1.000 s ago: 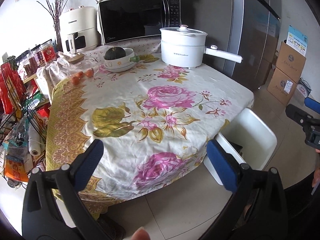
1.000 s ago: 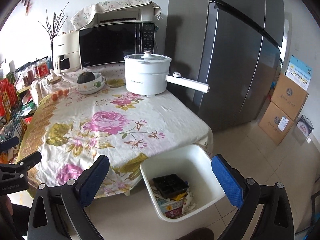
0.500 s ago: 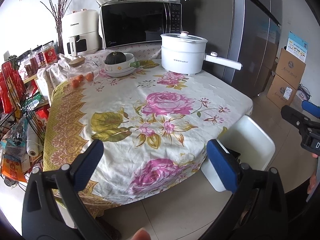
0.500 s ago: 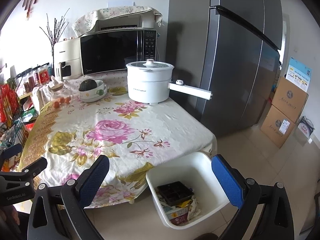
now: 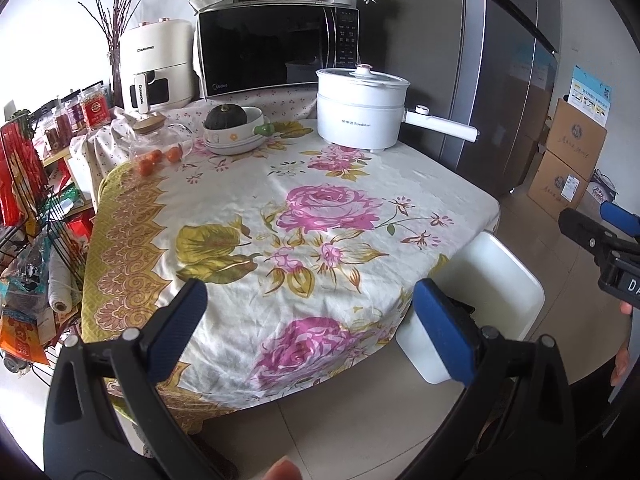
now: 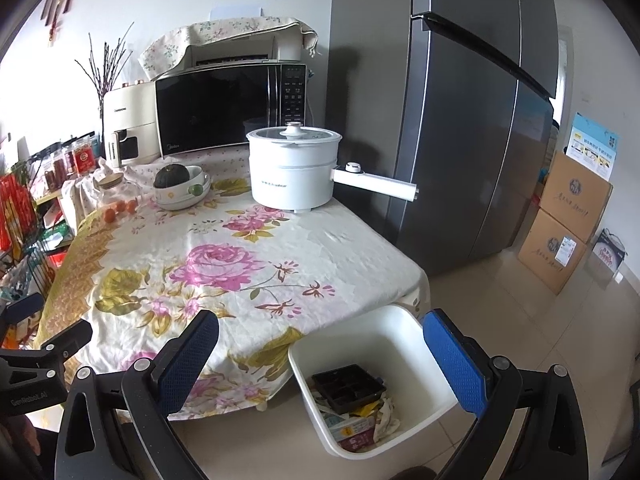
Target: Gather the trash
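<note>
A white trash bin [image 6: 400,336] stands on the floor at the table's near right corner, holding a black plastic tray [image 6: 348,386] and crumpled wrappers [image 6: 360,424]. In the left wrist view the bin [image 5: 500,280] is partly behind my right finger. My left gripper [image 5: 310,320] is open and empty, held above the table's front edge. My right gripper [image 6: 320,356] is open and empty too, over the bin's near rim. The flowered tablecloth [image 5: 288,216] shows no loose trash in its middle.
At the back of the table stand a white electric pot [image 6: 294,172] with a long handle, a bowl with a squash [image 5: 232,128], small oranges [image 5: 154,160], a microwave [image 5: 276,48]. A grey fridge [image 6: 460,120] and cardboard boxes [image 6: 568,220] are at right, a wire rack [image 5: 28,216] at left.
Both grippers have drawn back and risen slightly, so the table and bin look a little farther away. Jaws stay open and nothing on the table moved.
</note>
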Tool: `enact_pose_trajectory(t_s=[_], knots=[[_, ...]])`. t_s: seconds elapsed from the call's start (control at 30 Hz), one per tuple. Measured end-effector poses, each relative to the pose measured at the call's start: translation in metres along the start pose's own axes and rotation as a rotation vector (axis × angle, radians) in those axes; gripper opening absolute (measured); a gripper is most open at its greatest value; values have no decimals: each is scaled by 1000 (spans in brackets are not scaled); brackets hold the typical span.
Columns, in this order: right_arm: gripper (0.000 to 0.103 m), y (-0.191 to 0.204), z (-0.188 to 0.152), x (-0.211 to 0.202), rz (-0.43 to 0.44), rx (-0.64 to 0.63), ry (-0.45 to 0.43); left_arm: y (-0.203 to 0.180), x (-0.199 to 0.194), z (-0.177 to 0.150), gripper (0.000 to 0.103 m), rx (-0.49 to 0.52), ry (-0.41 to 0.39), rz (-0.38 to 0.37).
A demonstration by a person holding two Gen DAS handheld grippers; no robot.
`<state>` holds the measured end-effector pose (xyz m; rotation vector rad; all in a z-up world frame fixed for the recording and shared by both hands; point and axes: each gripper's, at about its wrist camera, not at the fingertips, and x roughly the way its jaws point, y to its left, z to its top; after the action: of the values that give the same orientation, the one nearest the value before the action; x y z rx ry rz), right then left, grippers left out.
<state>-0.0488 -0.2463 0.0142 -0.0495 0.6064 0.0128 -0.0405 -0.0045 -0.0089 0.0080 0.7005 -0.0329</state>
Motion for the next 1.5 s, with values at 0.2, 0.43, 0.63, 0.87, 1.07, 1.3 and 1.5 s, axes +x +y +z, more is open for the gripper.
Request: enact_pose_trajectory(t_s=[0.2,0.43,0.63,0.87,1.07,1.3,1.5], knots=[[103,-1,1,0,1,0,-3,-1,1,0,102,2,5,0],[103,0,0,0,-1,2,-2,-3,1,0,102,5,12,-1],[103,0,0,-1,-2,1,-3,-2,1,0,102,6,13,-3],[103,0,0,-1,-2,1,-4,-3,1,0,102,7,14,-5],[103,-3,-1,-1,-4,4,-8,-4,1,0,102,7,13,-5],[103,-4,-2,-2,-8,1,-10,-7,2,-1,102,16,20,-9],[103,-4,-1,-3,-12,-1,-19,-7,1,3,102,7,30,-34]])
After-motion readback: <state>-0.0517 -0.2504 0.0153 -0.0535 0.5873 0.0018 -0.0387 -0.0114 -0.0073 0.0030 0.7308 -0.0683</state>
